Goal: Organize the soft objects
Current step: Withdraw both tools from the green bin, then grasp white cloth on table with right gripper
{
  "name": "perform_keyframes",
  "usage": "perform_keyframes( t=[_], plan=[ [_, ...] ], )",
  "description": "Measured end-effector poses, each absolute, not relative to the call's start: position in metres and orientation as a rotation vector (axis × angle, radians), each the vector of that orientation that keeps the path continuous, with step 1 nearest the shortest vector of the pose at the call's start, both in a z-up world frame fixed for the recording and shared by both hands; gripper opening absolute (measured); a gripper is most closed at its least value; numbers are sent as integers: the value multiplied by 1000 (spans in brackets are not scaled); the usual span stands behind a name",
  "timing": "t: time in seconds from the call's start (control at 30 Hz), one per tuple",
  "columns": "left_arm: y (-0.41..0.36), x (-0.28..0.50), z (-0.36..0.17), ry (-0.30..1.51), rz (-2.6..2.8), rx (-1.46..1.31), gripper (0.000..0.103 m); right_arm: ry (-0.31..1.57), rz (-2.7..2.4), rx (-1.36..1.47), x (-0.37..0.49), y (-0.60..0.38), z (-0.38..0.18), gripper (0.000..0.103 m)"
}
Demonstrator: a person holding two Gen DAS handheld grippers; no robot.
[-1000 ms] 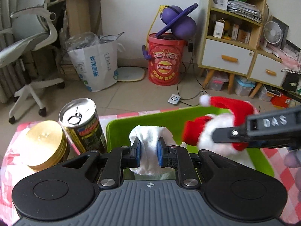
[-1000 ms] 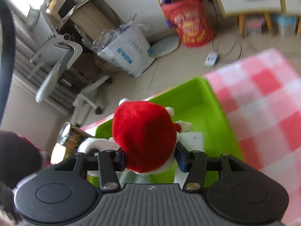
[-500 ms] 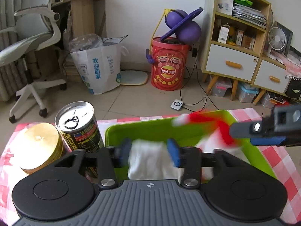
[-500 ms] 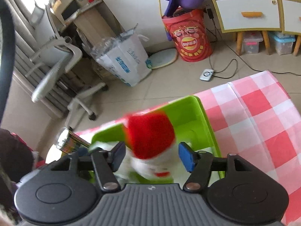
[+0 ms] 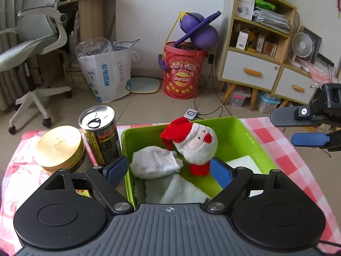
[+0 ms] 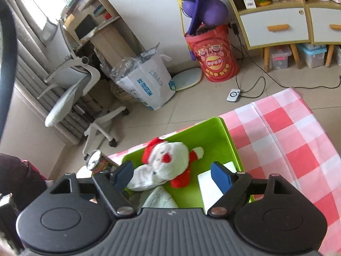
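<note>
A green bin [image 5: 238,132] [image 6: 226,136] on the checked cloth holds a Santa plush [image 5: 191,143] [image 6: 168,162], a rolled white sock [image 5: 155,162] [image 6: 140,177], a pale green towel [image 5: 177,189] [image 6: 159,200] and a flat white pad [image 5: 243,161] [image 6: 205,183]. My left gripper [image 5: 169,171] hovers above the bin's near end, its jaws opening wide, pads clear of the sock and plush below. My right gripper [image 6: 171,176] also hangs over the bin, jaws opening, touching nothing; its fingers [image 5: 309,139] show at the right edge of the left wrist view.
A drink can [image 5: 100,134] [image 6: 100,162] and a gold round tin [image 5: 59,147] stand left of the bin. Red-and-white checked cloth [image 6: 287,145] covers the table to the right. Beyond the table's far edge are floor, an office chair, a paper bag and a red barrel.
Both grippers let go: the left released the white sock, the right released the Santa plush, and both now lie in the green bin. Both grippers rose and drew back, jaws spread wide.
</note>
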State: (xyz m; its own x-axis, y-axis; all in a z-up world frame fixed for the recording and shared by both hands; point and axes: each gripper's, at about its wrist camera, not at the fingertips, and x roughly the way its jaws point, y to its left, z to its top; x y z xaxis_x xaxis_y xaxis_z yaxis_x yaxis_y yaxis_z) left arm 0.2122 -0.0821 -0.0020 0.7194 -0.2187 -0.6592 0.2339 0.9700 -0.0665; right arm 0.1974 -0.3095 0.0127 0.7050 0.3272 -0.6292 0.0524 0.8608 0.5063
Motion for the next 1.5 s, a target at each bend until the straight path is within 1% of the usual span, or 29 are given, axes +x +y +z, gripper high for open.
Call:
perform_keyframes(
  t=[0.03, 0.2, 0.33, 0.57, 0.67, 0.9, 1.07, 1.27, 1.5],
  plan=[
    [-81, 207, 2, 725, -252, 19, 92, 777, 162, 525, 192, -309, 17, 65],
    [-73, 176, 23, 693, -273, 7, 97, 766, 160, 491, 162, -303, 39, 69],
    [-67, 149, 33, 698, -281, 3, 98, 757, 163, 473, 134, -296, 48, 74],
    [-48, 103, 32, 732, -296, -2, 98, 784, 154, 361, 85, -270, 52, 75],
    [-38, 84, 29, 730, -295, 8, 98, 775, 179, 361, 67, -263, 50, 77],
    [-9, 56, 19, 732, -279, -17, 98, 778, 205, 339, 37, -244, 36, 78],
    [9, 39, 9, 713, -277, 36, 98, 783, 224, 281, 22, -233, 23, 78],
    [33, 34, -13, 779, -269, 77, 98, 808, 283, 166, 4, -217, 5, 78],
    [62, 34, -29, 844, -209, 32, 98, 894, 308, 49, -12, -206, -24, 78]
  ],
)
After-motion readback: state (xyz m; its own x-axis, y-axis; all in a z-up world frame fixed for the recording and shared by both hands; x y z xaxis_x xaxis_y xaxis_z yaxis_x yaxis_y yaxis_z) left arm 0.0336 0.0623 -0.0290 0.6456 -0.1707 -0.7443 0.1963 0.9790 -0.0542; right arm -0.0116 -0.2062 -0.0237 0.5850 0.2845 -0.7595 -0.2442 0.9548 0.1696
